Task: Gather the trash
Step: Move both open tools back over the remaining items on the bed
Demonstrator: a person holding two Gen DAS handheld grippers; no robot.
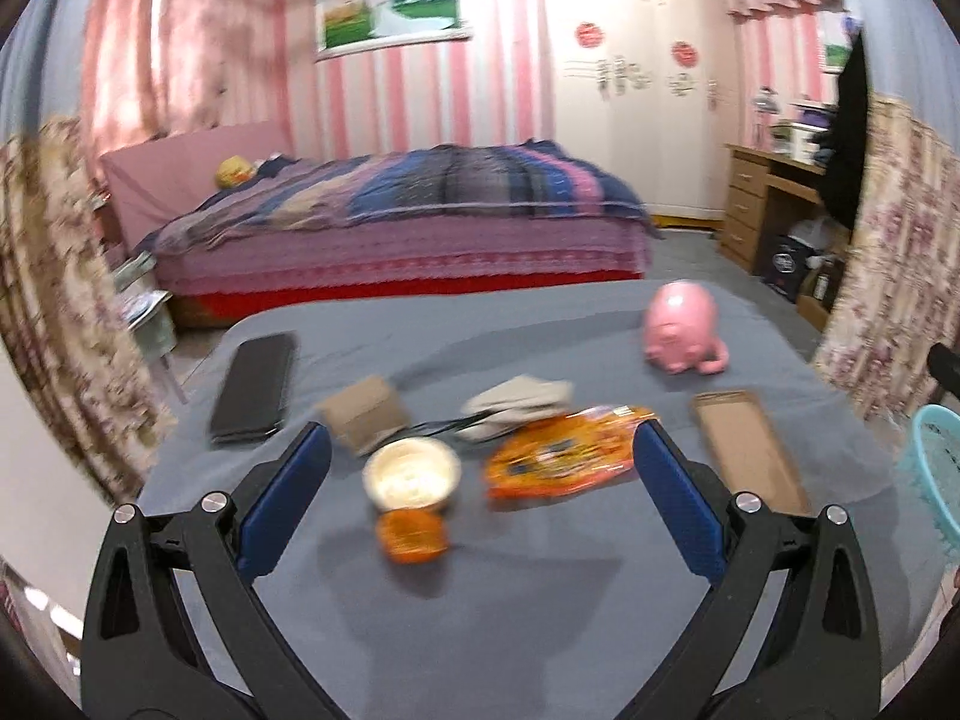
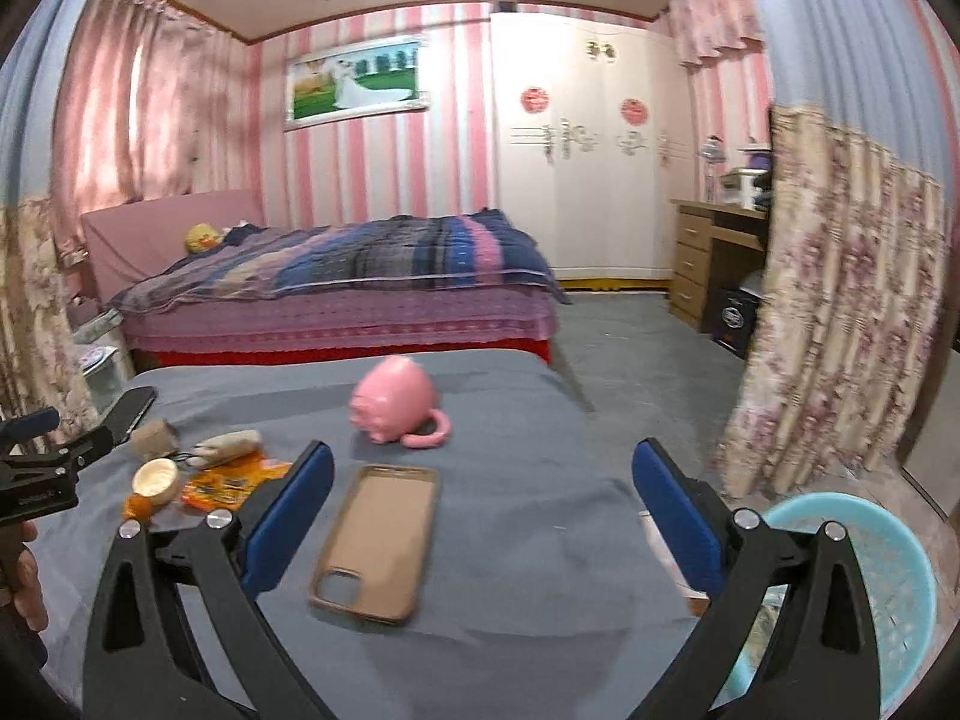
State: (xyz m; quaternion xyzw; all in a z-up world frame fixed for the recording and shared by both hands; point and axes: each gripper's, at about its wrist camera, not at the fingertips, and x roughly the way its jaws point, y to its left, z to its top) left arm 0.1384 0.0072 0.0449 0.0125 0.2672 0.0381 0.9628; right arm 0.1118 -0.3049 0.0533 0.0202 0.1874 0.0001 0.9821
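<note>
1. Left wrist view: the left hand-held gripper (image 1: 480,462) is seen with its blue pads spread wide and nothing between them, held above the grey-covered bench (image 1: 540,600). It appears to be aimed at the trash clustered ahead, which would explain the wide spread.
2. Framed between the pads are a small white cup (image 1: 411,474) and, just in front of it, an orange lid or wrapper (image 1: 413,534); whether the two touch cannot be told through the blur. An orange snack packet (image 1: 564,450) lies just to the right, close to the right pad.
3. Behind these lie a crumpled brown piece (image 1: 363,414) and a pale wad (image 1: 519,399), judged to be trash as well. A dark case (image 1: 255,387), a pink pig mug (image 1: 684,330) tipped on its side and a phone case (image 1: 750,450) are probably keepers and should be avoided.
4. Right wrist view: the right hand-held gripper (image 2: 483,501) is likewise wide open and empty, poised over the phone case (image 2: 375,543), well apart from the trash.
5. A turquoise basket (image 2: 864,576) stands low at the right, beside the bench, the likely destination, which may be why this side is kept free.
6. The left hand-held gripper (image 2: 42,456) enters at the left edge near the cup (image 2: 155,477) and packet (image 2: 231,480); the mug (image 2: 393,402) lies beyond.
</note>
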